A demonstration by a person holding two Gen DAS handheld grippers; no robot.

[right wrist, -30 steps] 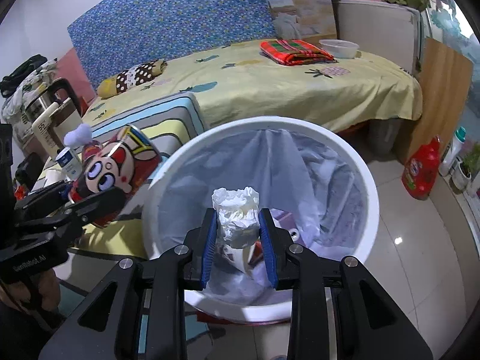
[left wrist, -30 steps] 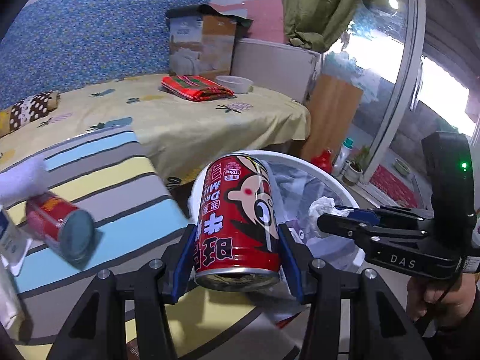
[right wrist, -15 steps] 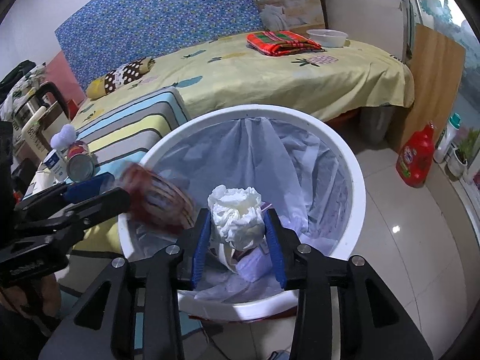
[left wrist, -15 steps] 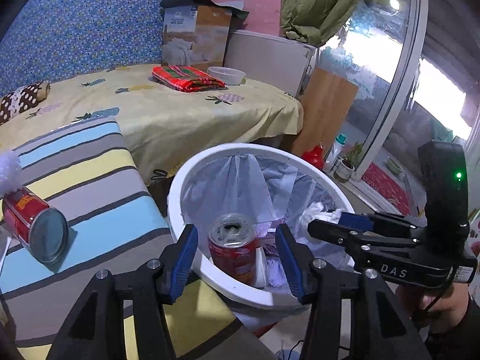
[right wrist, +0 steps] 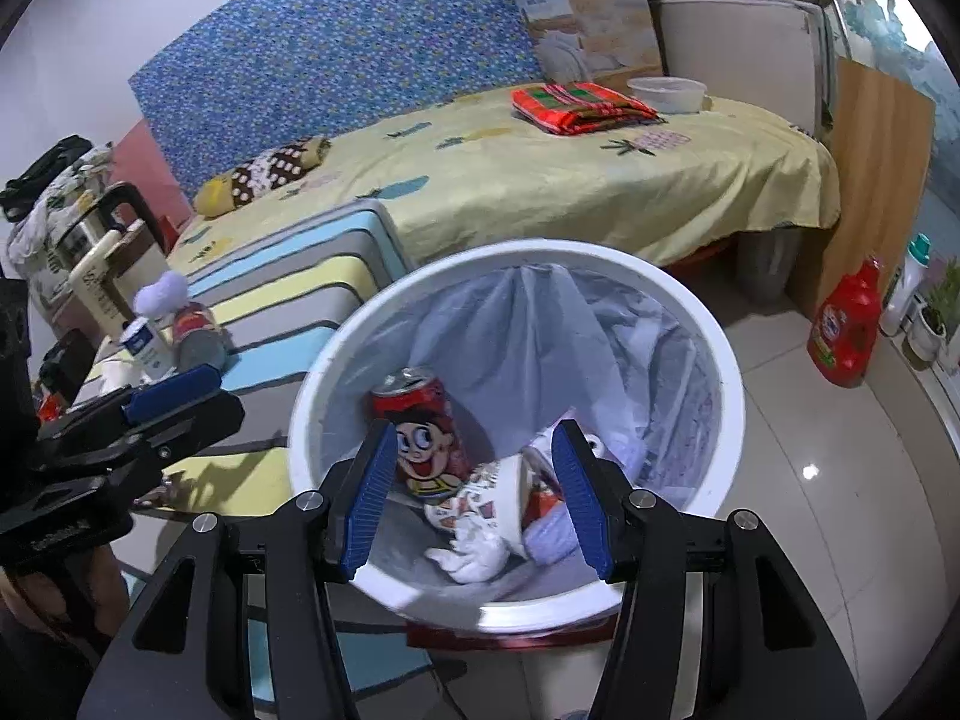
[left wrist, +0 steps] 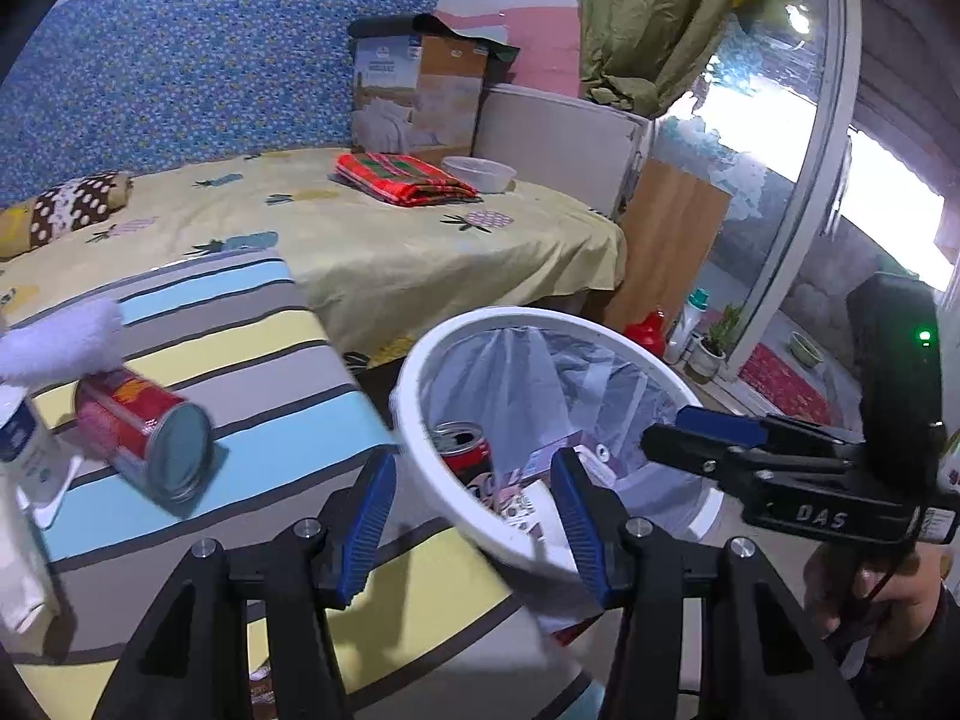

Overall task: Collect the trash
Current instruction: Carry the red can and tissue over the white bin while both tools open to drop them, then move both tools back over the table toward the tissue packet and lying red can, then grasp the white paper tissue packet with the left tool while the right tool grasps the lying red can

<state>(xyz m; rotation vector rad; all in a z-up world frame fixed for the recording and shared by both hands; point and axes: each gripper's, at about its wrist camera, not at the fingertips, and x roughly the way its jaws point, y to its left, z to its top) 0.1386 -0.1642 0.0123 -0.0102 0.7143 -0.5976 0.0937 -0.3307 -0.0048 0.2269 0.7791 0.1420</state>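
Note:
A white bin point(right wrist: 723, 360) with a pale liner stands on the floor beside the striped table point(left wrist: 252, 372). Inside it lie a red cartoon can point(right wrist: 426, 438), a printed paper cup point(right wrist: 501, 498) and crumpled white paper point(right wrist: 474, 552). My right gripper point(right wrist: 474, 462) hovers over the bin. Its jaws are opening, and nothing is pressed between the pads. My left gripper point(left wrist: 474, 498) is open and empty over the bin's near rim point(left wrist: 420, 414); the red can point(left wrist: 465, 456) shows inside. A second red can point(left wrist: 144, 438) lies on its side on the table.
A white bottle point(right wrist: 144, 342) and a fluffy white object point(left wrist: 66, 336) sit by the lying can. Behind is a bed with a yellow sheet point(right wrist: 570, 180), a red folded cloth point(right wrist: 579, 105) and a bowl point(right wrist: 666, 93). A red detergent bottle point(right wrist: 846, 330) stands on the tiled floor.
The left gripper let go of the red cartoon can, which dropped into the bin, and drew back toward the table. The right jaws spread and the white paper fell into the bin.

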